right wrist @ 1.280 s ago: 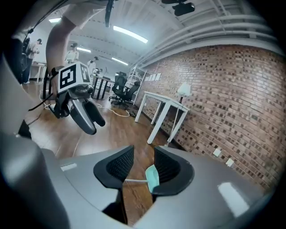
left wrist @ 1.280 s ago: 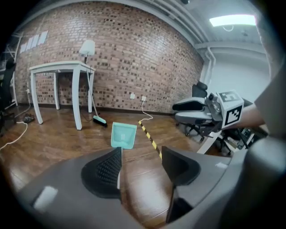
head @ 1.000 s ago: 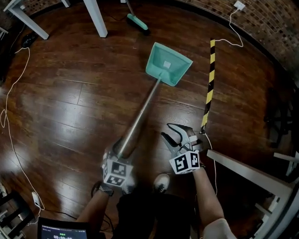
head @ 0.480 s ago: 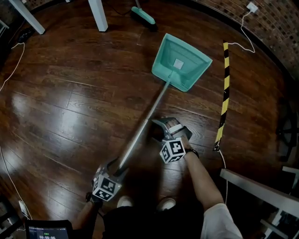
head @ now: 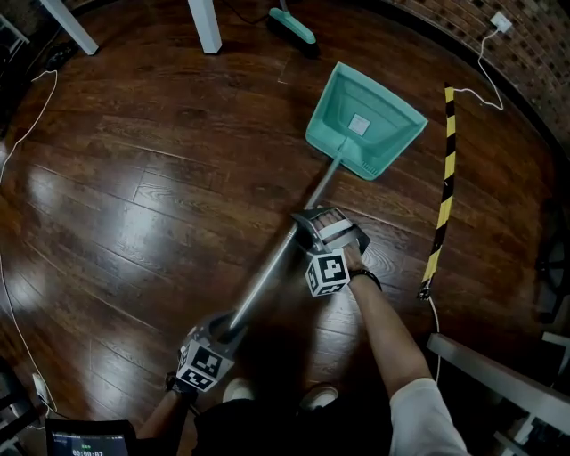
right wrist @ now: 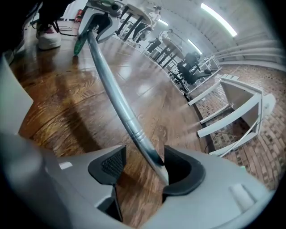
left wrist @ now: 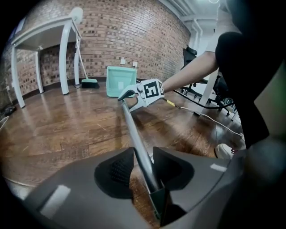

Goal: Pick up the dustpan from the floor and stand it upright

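**A:** Where's the dustpan?

**B:** The teal dustpan [head: 365, 134] has its pan end low at the wooden floor [head: 134, 178]. Its metal handle [head: 276, 267] slants back up toward the person.

**A:** Who has hold of it?

**B:** The left gripper [head: 227, 325] is clamped on the handle's top end. The right gripper [head: 312, 223] sits partway down the handle with its jaws apart around it. The tube leans on one pad, with a gap at the other.

**A:** How to stand it up well?

**B:** I'd close the right jaws squarely first. Then swing the top end up over the pan, pivoting on the pan's edge. Go slowly, since round metal may twist in the pads.

**A:** Any writing?

**B:** There's a small white sticker [head: 358, 124] on the pan, too small to read. The gripper cubes carry only square markers. Beyond the pan lies a brush [head: 294, 25], and to the pan's right a yellow-and-black strip [head: 443, 196] with no lettering.
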Demonstrator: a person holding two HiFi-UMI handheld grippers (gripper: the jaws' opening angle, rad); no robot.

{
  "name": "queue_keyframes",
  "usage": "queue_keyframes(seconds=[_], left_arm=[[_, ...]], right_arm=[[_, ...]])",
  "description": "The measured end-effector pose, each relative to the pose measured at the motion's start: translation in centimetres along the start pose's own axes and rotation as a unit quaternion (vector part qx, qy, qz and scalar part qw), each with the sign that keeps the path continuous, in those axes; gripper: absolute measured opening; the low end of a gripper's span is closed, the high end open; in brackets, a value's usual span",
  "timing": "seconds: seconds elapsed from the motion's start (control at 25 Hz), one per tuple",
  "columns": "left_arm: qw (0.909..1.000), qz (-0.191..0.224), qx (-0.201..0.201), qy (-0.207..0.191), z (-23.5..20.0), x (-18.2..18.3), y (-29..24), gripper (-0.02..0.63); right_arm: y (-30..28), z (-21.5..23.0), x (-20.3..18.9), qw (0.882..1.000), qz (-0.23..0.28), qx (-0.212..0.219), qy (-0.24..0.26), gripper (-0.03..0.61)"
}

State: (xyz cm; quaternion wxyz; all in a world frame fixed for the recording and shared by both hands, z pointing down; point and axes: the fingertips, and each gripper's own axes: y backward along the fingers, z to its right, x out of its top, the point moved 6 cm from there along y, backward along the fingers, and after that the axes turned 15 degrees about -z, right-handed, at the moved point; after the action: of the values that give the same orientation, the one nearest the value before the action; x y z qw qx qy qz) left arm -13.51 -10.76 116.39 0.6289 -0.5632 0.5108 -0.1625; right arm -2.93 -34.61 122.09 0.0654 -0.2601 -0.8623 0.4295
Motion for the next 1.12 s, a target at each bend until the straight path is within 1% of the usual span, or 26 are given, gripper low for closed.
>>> queue_keyframes(seconds=[0.04,0.12,0.28,0.4,0.56,0.68,0.8,0.96,1.04,1.12], left_arm=[[1.0,-0.003,-0.001,0.004,-0.1,0.1,-0.1,0.137],[0.9998,-0.01,-0.004,0.017,-0.3,0.3,-0.1,0.133],[0.9991,-0.025,-0.004,0.035,-0.5,0.4,-0.1,0.123],[0.9985,-0.028,0.008,0.046,-0.9,0.3,0.2,0.107],[0.998,-0.015,0.018,0.059,-2.1,0.6,1.7,0.091],[0.9982,-0.015,0.017,0.055,-2.7,1.2,3.6,0.089],[0.9979,-0.036,0.006,0.054,-3.3,2.4,6.3,0.087],[0.9949,-0.083,0.004,0.057,-3.0,4.5,12.2,0.087],[0.9929,-0.096,0.005,0.07,-2.7,5.7,15.8,0.087],[0.9915,-0.098,0.006,0.085,-2.5,7.2,19.3,0.087]], right_arm=[[0.0,0.2,0.0,1.0,-0.002,-0.01,-0.001,0.248],[0.0,0.6,0.0,1.0,-0.006,-0.025,-0.004,0.168],[0.0,0.8,0.2,0.999,-0.011,-0.032,0.01,0.166],[0.3,0.7,0.0,0.999,-0.016,-0.029,0.007,0.163],[0.8,1.0,0.1,0.999,-0.014,-0.025,-0.016,0.16],[1.6,1.5,0.5,0.999,-0.015,-0.019,-0.039,0.16],[2.9,2.3,1.1,0.998,-0.014,-0.011,-0.06,0.158],[6.0,3.4,3.3,0.996,-0.008,0.007,-0.094,0.153],[8.1,4.1,4.6,0.994,-0.004,0.018,-0.108,0.15],[10.2,4.8,5.7,0.993,-0.001,0.026,-0.117,0.144]])
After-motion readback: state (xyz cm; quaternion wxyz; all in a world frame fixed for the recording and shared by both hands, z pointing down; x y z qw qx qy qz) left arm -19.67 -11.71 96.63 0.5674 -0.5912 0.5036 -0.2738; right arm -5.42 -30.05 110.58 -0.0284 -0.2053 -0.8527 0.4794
